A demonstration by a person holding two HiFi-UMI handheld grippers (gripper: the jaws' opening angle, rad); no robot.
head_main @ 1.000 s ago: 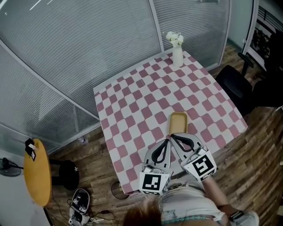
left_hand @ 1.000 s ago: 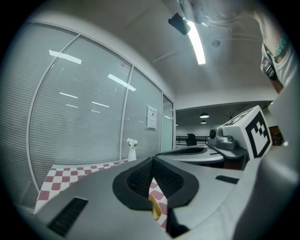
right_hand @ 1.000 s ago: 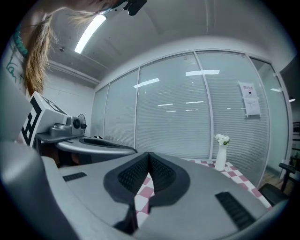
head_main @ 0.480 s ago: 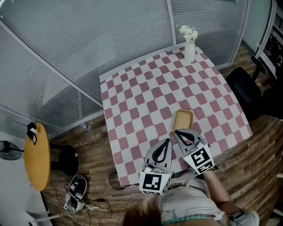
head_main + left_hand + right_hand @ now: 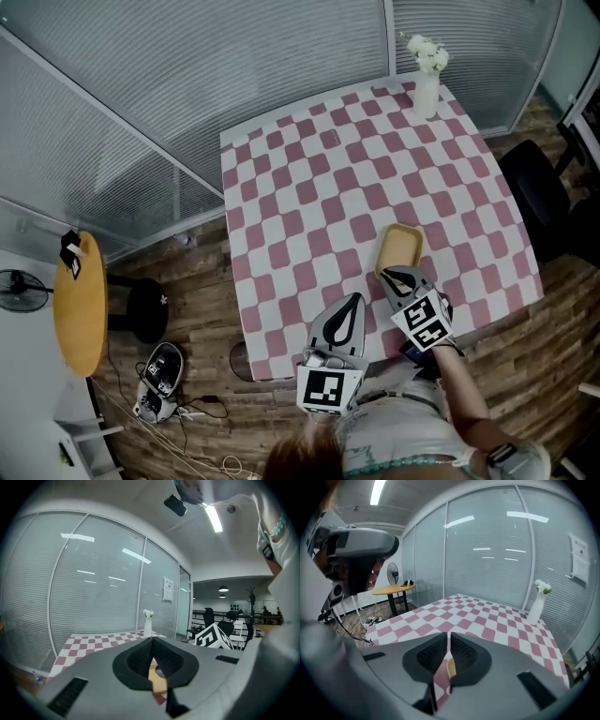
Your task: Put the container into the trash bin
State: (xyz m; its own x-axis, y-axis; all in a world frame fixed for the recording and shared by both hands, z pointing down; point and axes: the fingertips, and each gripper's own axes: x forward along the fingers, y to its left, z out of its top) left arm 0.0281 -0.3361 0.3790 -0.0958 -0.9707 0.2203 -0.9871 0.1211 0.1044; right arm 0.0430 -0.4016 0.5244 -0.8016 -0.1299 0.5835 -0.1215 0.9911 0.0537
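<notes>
**Both grippers at the near table edge, container on the cloth**

Wood-plank flooring (image 5: 197,309) fills the lower part of the head view, and glass walls with lowered blinds (image 5: 187,84) close off the room from 9 to 1 o'clock. A square table under a pink-and-white checked cloth (image 5: 309,187) takes up the middle. A round yellow side table (image 5: 78,305) stands on the floor at 8 o'clock of it, and a black chair (image 5: 539,202) sits just beside the table's 3 o'clock edge.

The left gripper (image 5: 354,298) hangs over the table's near edge at 6 o'clock. Its jaws are pressed together at the tips with nothing between them. The right gripper (image 5: 389,274) is just beside it at 3 o'clock, angled down toward the cloth. Its jaws are opening, with only a thin slit between the pads so far and nothing in it.

The container (image 5: 400,247), a shallow yellow tray with rounded corners, lies flat on the cloth at 5 o'clock of the table's centre, near the near edge. The right gripper's tips are at its 6 o'clock end; whether they touch it cannot be told. The left gripper sits at 7 o'clock of the tray, apart from it.

A white vase of white flowers (image 5: 427,84) stands upright at the table's far corner, at 1 o'clock.
</notes>
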